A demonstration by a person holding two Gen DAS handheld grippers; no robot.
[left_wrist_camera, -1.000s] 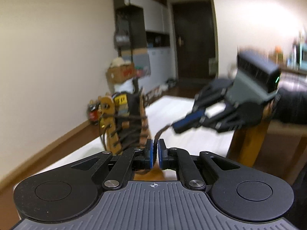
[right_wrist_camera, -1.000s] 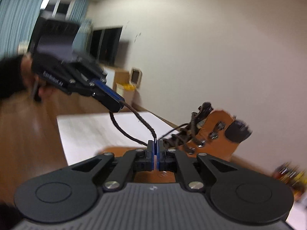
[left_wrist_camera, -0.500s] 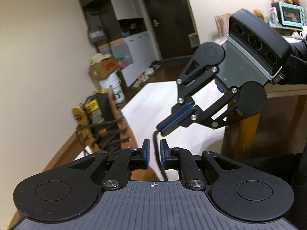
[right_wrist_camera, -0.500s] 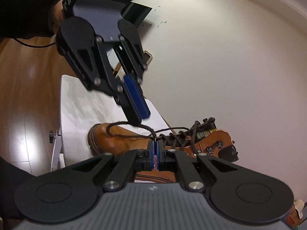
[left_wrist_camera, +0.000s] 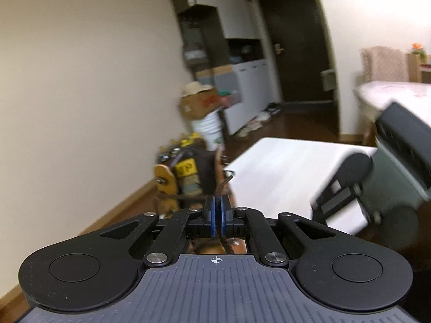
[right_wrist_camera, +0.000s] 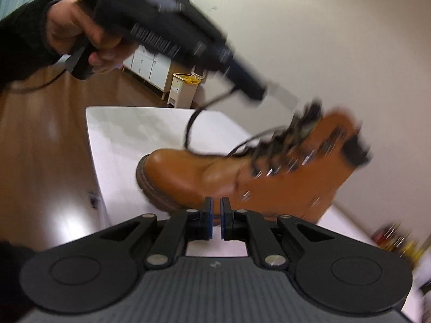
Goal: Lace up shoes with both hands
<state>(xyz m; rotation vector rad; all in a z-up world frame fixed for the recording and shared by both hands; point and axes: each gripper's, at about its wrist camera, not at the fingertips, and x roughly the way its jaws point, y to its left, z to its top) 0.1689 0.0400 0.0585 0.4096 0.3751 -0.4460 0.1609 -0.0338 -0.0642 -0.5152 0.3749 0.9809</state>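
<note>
A tan leather boot (right_wrist_camera: 204, 172) with dark brown laces lies on its side on the white table (right_wrist_camera: 121, 134), toe towards the left. In the left wrist view the boot (left_wrist_camera: 186, 177) is seen from its open top. My left gripper (left_wrist_camera: 217, 210) is closing, and its blue pads pinch the lace (left_wrist_camera: 222, 185) just short of its end. In the right wrist view the left gripper (right_wrist_camera: 252, 88), held by a hand (right_wrist_camera: 78, 27), hangs above the boot with the lace (right_wrist_camera: 190, 126) looping down from it. My right gripper (right_wrist_camera: 216, 215) is opening near the boot's sole, with nothing between its pads.
The right gripper's housing (left_wrist_camera: 398, 161) shows blurred at the right edge. A wall stands close behind the boot. A cardboard box on a white bucket (left_wrist_camera: 204, 113), cabinets and a dark door lie beyond the table. A small white bin (right_wrist_camera: 183, 88) stands on the wooden floor.
The right gripper, shut on the lace before, has let it go and sunk towards the table. The left gripper opened around the lace, then closed on it and moved away.
</note>
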